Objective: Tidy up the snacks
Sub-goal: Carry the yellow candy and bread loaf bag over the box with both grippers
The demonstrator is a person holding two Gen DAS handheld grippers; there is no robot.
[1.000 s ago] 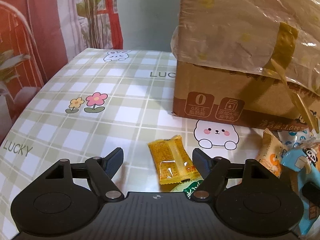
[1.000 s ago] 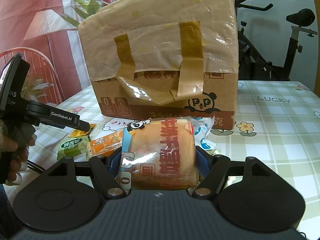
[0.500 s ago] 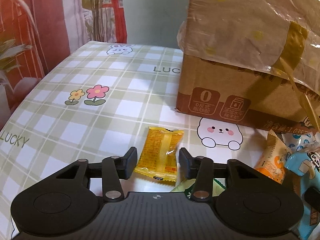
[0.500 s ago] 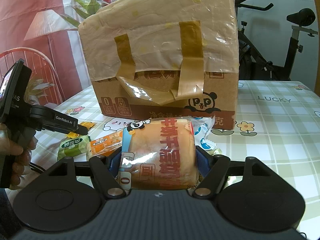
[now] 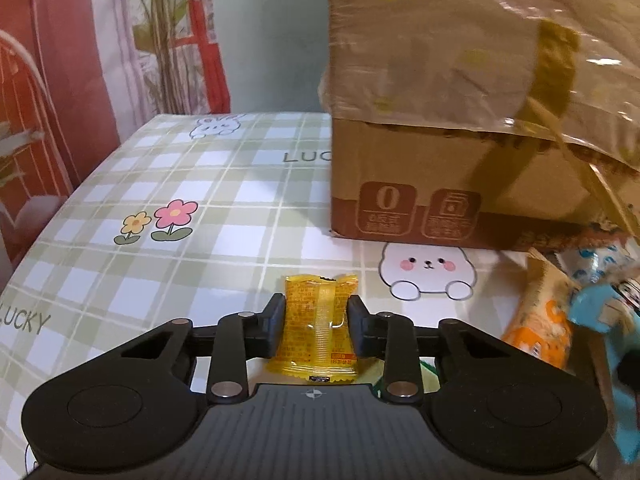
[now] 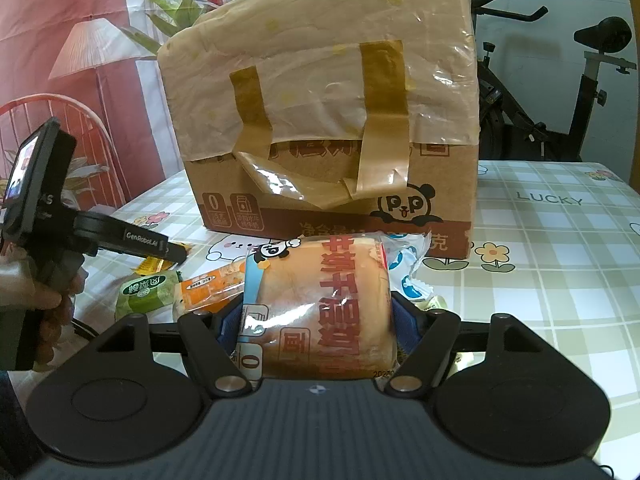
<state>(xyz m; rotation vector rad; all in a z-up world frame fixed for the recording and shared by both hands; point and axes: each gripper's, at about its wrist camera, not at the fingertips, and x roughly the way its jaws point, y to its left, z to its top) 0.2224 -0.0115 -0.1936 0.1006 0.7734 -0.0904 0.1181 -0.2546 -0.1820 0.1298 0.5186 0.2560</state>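
Between the left gripper's (image 5: 316,326) pads sits a small yellow packet (image 5: 318,330), lying on the checked tablecloth (image 5: 168,248) just in front of the taped cardboard box (image 5: 460,120); the jaws have just been closing and now press both long edges of the packet, clenched on it. Only the left wrist view shows this grip head-on, with the printed bunny (image 5: 428,270) between packet and box and an orange packet (image 5: 540,328) off to the right. From the right wrist view the left gripper (image 6: 176,252) appears side-on, held in a hand (image 6: 40,304), its tip low over the packets left of the box (image 6: 320,120), with a green packet (image 6: 146,294) beside the orange packet (image 6: 212,286). That view alone shows the right gripper (image 6: 320,320) grasping a wrapped bun (image 6: 320,312) with red lettering, jaws held wide around its sides, raised in front of the box, with an exercise bike (image 6: 560,92) behind the table.
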